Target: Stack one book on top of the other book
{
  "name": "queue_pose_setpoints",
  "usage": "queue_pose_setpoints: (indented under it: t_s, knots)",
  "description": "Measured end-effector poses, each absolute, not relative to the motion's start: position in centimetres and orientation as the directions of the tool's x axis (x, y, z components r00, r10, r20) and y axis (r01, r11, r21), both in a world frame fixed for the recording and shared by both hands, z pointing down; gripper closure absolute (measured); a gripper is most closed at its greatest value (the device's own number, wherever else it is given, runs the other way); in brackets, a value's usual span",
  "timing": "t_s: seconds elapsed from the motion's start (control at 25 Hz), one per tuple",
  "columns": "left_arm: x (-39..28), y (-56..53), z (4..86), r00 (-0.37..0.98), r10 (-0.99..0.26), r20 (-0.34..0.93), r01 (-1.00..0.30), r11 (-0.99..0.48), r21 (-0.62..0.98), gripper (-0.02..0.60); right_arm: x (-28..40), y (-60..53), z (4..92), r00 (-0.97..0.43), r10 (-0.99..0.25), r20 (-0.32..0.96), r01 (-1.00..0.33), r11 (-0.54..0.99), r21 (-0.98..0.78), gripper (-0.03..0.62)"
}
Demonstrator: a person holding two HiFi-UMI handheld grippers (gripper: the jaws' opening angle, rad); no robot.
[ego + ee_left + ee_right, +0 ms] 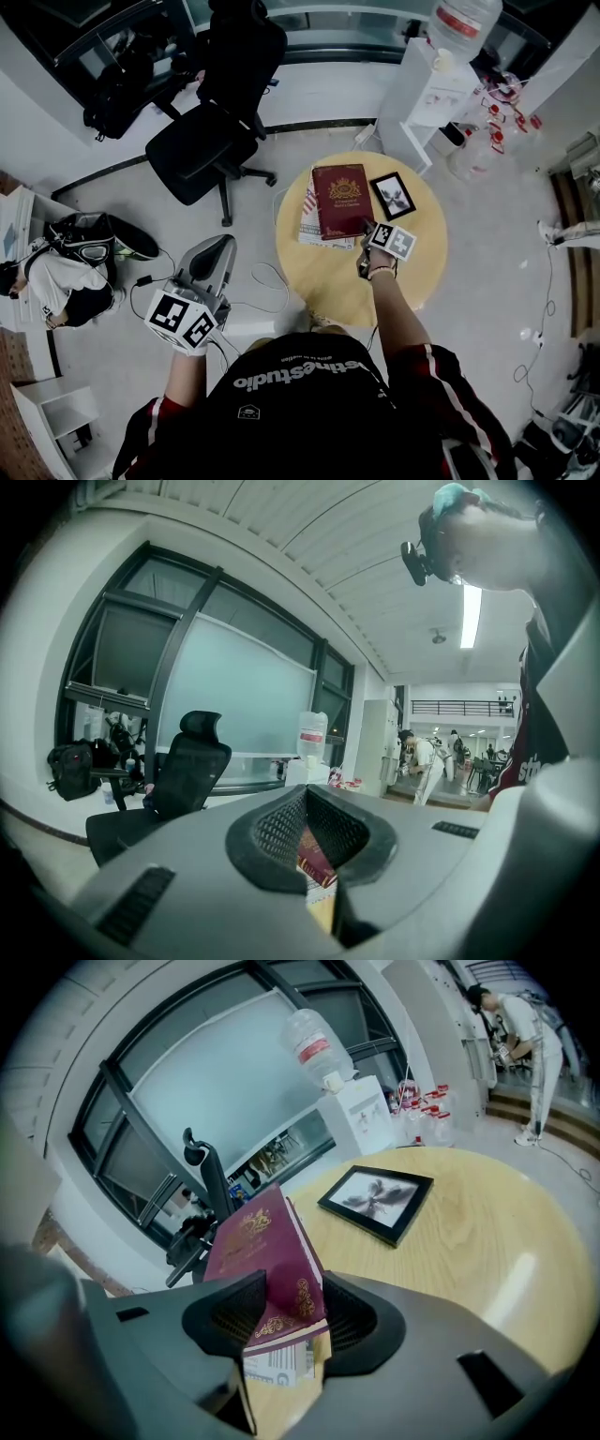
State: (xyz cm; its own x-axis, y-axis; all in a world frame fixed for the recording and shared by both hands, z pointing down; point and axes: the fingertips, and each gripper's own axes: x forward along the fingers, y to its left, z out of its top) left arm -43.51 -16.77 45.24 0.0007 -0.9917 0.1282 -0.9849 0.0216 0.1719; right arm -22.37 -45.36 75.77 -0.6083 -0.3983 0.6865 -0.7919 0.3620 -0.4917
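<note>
A maroon book (342,197) with gold print lies on a white striped book (307,220) on the round wooden table (412,281). My right gripper (365,244) stands at the maroon book's near right corner. In the right gripper view that corner (258,1251) sits between the open jaws (286,1312), with the lower book's barcode label (277,1365) under it. My left gripper (218,246) hangs off the table to the left over the floor, shut and empty (319,841). Past its jaws a sliver of the maroon book (317,866) shows.
A black picture frame (393,195) lies on the table right of the books. A black office chair (206,141) stands behind left, a water dispenser (427,94) behind right. A backpack (89,239) and cables (267,281) lie on the floor to the left.
</note>
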Motion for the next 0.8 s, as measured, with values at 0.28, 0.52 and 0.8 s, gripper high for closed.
queue_pose_setpoints:
  t_s: [0.28, 0.52, 0.8]
  knots:
    - [-43.7, -15.8, 45.4, 0.012, -0.993, 0.119, -0.984, 0.010, 0.178, 0.565, -22.9, -42.9, 76.1, -0.642, -0.411, 0.647, -0.759, 0.222, -0.612, 0.424]
    - [-43.8, -14.8, 45.2, 0.024, -0.992, 0.121, -0.985, -0.003, 0.173, 0.565, -23.6, -40.9, 76.1, -0.671, -0.396, 0.627, -0.726, 0.181, -0.663, 0.440]
    - [-43.3, -14.8, 44.9, 0.034, -0.991, 0.126, -0.988, -0.015, 0.155, 0.565, -24.2, -40.2, 76.2, -0.704, -0.381, 0.600, -0.688, 0.152, -0.710, 0.453]
